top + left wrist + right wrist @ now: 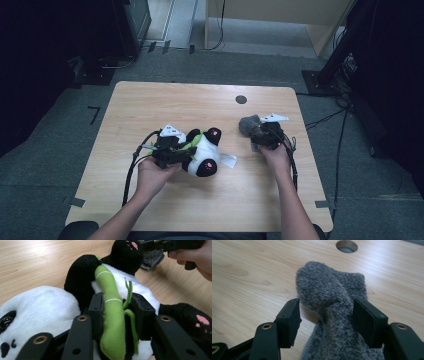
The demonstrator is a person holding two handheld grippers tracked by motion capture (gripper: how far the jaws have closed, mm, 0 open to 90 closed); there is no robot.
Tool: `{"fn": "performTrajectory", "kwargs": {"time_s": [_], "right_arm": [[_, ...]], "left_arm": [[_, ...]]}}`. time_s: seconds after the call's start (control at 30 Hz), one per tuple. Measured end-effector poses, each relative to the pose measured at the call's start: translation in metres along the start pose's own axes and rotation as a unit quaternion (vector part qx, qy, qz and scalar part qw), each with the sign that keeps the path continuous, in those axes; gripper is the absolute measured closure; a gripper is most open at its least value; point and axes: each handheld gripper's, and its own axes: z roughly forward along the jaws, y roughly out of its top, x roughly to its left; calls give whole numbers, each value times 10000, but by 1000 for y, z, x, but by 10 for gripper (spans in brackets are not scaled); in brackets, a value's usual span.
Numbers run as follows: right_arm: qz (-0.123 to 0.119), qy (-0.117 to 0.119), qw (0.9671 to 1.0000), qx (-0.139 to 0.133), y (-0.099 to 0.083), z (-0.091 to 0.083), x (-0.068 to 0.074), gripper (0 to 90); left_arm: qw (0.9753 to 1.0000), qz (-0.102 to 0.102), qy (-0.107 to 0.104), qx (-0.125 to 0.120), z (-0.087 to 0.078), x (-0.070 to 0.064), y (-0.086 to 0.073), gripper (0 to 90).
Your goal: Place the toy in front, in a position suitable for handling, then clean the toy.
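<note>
A black-and-white panda plush lies on its back on the wooden table, hugging a green bamboo stalk. My left gripper comes at it from the left, and its jaws are shut on the bamboo stalk and its leaf, across the panda's belly. To the right, a grey knitted sock sits bunched on the table. My right gripper stands open around it: the right pad touches the sock, the left pad is a little apart.
A round cable hole lies in the table beyond the sock. A white tag sticks out from the panda. Cables trail from both grippers toward the person. Dark equipment and stands surround the table on the floor.
</note>
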Motion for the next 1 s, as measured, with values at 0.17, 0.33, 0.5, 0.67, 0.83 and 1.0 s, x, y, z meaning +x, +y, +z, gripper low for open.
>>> {"fn": "performTrajectory", "kwargs": {"time_s": [0.17, 0.33, 0.5, 0.67, 0.83, 1.0], "right_arm": [[128, 51, 9998, 157, -6, 2, -11, 394], [192, 77, 9995, 258, -10, 7, -16, 404], [212, 113, 9991, 339, -11, 11, -17, 443], [135, 67, 9994, 319, -10, 14, -17, 493], [188, 242, 9988, 373, -8, 20, -18, 536], [181, 216, 9988, 399, -4, 22, -17, 540]], "left_arm": [[9998, 120, -174, -56, -1, 1, 0, 423], [9990, 278, -185, -284, -9, 4, 1, 326], [9981, 315, -189, -503, -22, 17, 1, 286], [9976, 282, -218, -598, -35, 38, -4, 276], [9973, 222, -193, -680, -47, 56, -14, 280], [9973, 180, -157, -700, -54, 68, -28, 257]]}}
